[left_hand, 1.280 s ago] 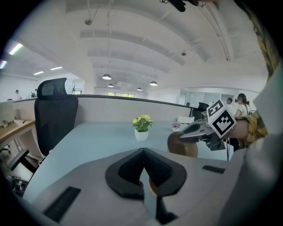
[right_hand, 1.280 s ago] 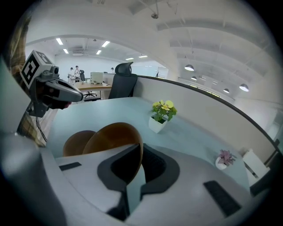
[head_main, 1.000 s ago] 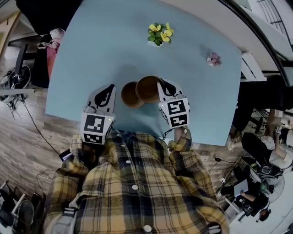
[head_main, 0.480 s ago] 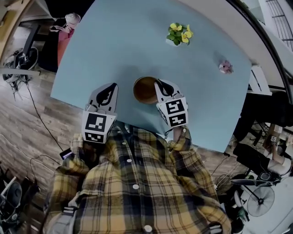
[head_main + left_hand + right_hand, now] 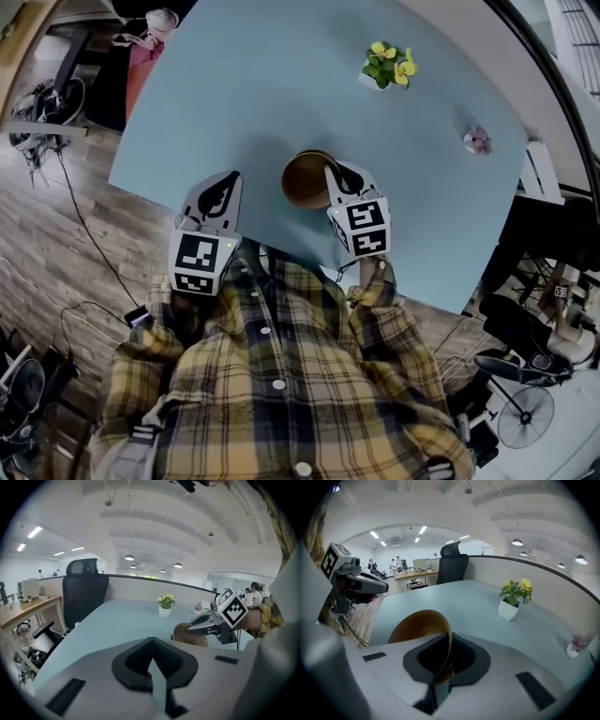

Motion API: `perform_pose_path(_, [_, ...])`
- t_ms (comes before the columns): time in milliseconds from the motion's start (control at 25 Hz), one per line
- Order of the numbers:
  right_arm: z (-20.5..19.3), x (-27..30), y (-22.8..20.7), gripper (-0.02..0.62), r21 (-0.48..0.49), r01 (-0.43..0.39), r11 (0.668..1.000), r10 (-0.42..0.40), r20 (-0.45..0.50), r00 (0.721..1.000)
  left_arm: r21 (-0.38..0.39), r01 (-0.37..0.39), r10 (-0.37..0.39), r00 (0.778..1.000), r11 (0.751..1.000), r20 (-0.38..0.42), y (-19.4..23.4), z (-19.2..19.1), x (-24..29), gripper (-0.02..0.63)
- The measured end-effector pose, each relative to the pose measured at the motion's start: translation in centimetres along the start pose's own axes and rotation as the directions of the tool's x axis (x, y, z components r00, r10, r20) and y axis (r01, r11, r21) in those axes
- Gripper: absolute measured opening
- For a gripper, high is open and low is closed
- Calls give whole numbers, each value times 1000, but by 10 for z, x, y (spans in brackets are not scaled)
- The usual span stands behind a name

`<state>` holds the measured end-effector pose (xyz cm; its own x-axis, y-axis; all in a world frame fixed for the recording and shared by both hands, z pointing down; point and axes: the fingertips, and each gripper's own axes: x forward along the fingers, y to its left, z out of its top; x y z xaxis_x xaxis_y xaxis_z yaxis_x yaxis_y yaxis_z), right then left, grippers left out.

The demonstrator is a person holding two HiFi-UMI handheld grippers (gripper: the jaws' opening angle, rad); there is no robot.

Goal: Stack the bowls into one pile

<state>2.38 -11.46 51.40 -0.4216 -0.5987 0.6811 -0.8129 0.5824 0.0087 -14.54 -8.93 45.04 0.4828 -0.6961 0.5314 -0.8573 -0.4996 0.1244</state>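
One brown bowl (image 5: 305, 180) is at the near part of the light-blue table (image 5: 253, 84), its rim pinched between the closed jaws of the right gripper (image 5: 330, 174). Well to its left, the left gripper (image 5: 221, 190) hangs over the table's edge, jaws pressed together on nothing.

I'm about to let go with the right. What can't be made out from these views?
- Whether another bowl sits under the bowl: the head view shows one outline, and its own wall covers anything below.
- The bowl's base and its contact with the table: in the right gripper view, the right gripper body covers them.
- The bowl's right part, left gripper view: the right gripper is in front.
- The small pink item: too small to identify.
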Motion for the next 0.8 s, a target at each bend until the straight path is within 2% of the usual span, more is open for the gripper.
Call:
perform_pose_path(360, [-10,11,-1,24,-60,33,998,-36,-51,998,-8,16,-16,1000,1000,-27,-3,-9,7,-9])
perform_pose_path(440, [-12,13,0,84,-60,28,998,-31,-57,998,-8,17,-17,999,1000,-33,-3,-9,9,-9])
perform_pose_path(680, [-11,12,-2,183,-34,52,998,-53,-37,998,-3,37,-38,998,999,-41,-8,-10,11,-9])
perform_pose_path(800, [-12,9,-2,198,-22,57,998,-58,-32,998,0,41,-41,998,999,-39,-11,-12,11,-9])
